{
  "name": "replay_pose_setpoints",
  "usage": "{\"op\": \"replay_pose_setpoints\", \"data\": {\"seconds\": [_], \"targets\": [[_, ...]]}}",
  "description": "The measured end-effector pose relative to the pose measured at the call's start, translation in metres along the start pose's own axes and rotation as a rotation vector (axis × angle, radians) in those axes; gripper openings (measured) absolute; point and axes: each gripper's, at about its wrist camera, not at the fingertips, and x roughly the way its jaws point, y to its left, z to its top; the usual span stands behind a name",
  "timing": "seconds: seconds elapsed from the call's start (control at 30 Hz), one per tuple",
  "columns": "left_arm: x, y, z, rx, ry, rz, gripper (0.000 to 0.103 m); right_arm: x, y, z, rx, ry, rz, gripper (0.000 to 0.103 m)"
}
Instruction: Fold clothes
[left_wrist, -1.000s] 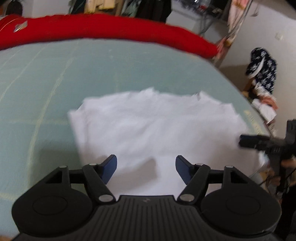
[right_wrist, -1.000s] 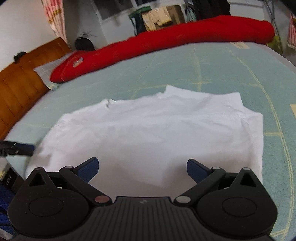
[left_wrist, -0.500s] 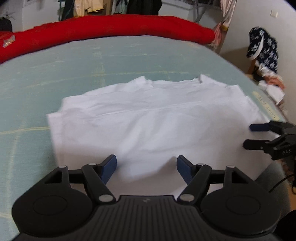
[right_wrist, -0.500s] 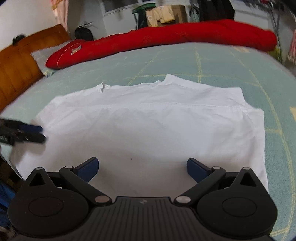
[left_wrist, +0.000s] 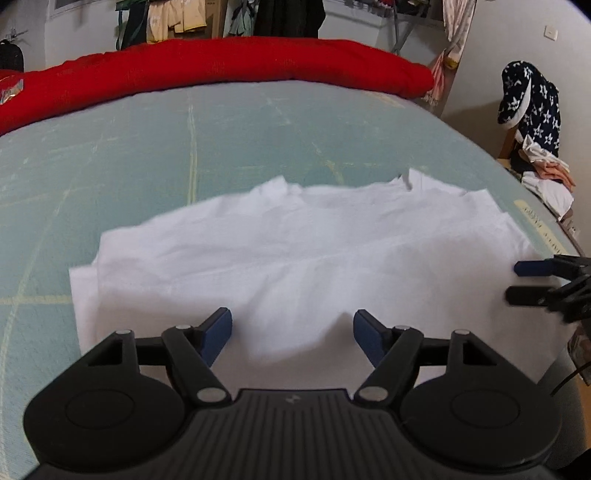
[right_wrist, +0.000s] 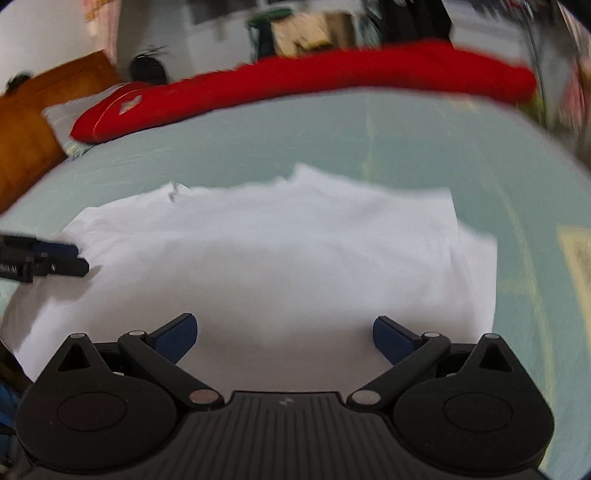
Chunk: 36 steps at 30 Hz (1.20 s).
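White shirt (left_wrist: 306, 258) lies spread flat on the pale green bed sheet (left_wrist: 184, 147), near the bed's front edge, partly folded with one layer over another. Left gripper (left_wrist: 291, 330) sits over the shirt's near hem at 6 o'clock, jaws wide apart, nothing pinched between them. Right gripper (right_wrist: 284, 332) likewise over the near hem, jaws spread wide, empty; that view is blurred. Each gripper shows at the shirt's side edge in the other's view. Red quilt (left_wrist: 221, 70) rolled along the far side at 12 o'clock. Dark star-print garment (left_wrist: 532, 103) at 2 o'clock, off the bed.
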Motion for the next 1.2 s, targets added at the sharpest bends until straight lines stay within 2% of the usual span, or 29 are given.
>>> {"op": "replay_pose_setpoints", "data": {"seconds": [0.17, 0.3, 0.4, 0.57, 0.67, 0.77, 0.87, 1.0, 1.1, 1.2], "targets": [[-0.007, 0.000, 0.016, -0.029, -0.003, -0.031, 0.076, -0.005, -0.012, -0.005, 0.043, -0.021, 0.052, 0.103], [0.000, -0.021, 0.044, -0.009, -0.026, -0.111, 0.076, -0.003, -0.009, -0.006, 0.062, -0.030, 0.039, 0.103], [0.018, -0.042, 0.057, 0.023, -0.016, -0.156, 0.077, -0.002, -0.002, -0.008, 0.014, -0.029, 0.016, 0.103], [0.056, -0.062, 0.057, 0.055, 0.040, -0.133, 0.077, 0.000, 0.003, -0.009, -0.008, -0.030, -0.005, 0.103], [0.070, -0.059, 0.062, 0.051, 0.049, -0.092, 0.077, 0.000, 0.002, -0.010, -0.013, -0.036, 0.003, 0.103], [0.077, -0.050, 0.073, 0.002, 0.064, -0.061, 0.077, 0.001, -0.001, -0.010, -0.003, -0.040, 0.012, 0.103], [0.070, -0.046, 0.079, -0.030, 0.063, -0.073, 0.076, 0.002, 0.000, -0.010, -0.009, -0.040, 0.009, 0.103], [0.041, -0.042, 0.074, -0.063, 0.045, -0.094, 0.077, 0.003, 0.008, -0.012, -0.078, -0.032, -0.018, 0.103], [0.019, -0.040, 0.059, -0.069, 0.029, -0.094, 0.078, 0.003, 0.014, -0.011, -0.112, -0.019, -0.046, 0.103], [0.009, -0.029, 0.037, -0.091, 0.053, -0.066, 0.080, -0.004, 0.015, -0.007, -0.055, -0.008, -0.027, 0.103]]}}
